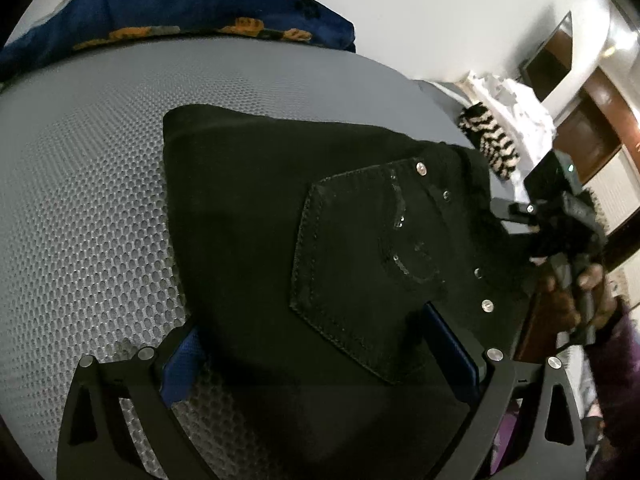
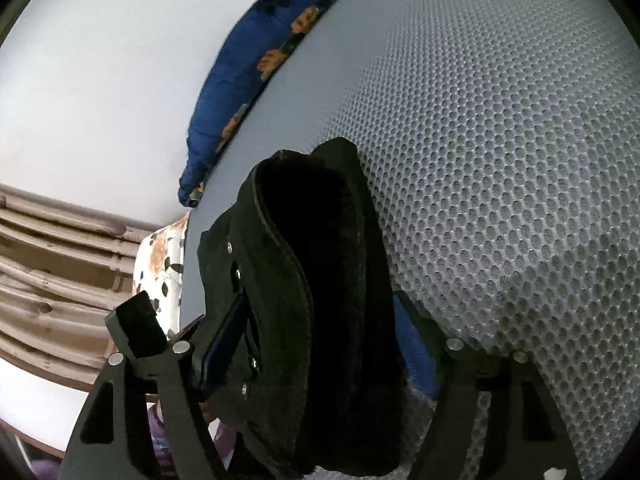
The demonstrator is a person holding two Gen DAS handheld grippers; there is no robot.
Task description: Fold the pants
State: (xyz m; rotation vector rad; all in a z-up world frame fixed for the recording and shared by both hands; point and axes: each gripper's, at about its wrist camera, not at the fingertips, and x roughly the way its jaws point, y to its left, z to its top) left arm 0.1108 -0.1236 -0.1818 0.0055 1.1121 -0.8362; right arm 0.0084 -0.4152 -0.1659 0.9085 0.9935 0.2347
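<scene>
Black pants lie folded on the grey honeycomb-mesh mattress, back pocket with metal studs facing up. My left gripper is open, its blue-padded fingers straddling the pants' near edge, one on the mesh and one on the cloth. In the right wrist view the pants' waistband end bulges between the fingers of my right gripper, which is shut on it. The right gripper also shows in the left wrist view at the pants' right end.
A blue floral blanket lies along the mattress's far edge, also in the right wrist view. A zebra-striped cloth and white fabric sit beyond the right end. A white floral cloth hangs off the mattress edge.
</scene>
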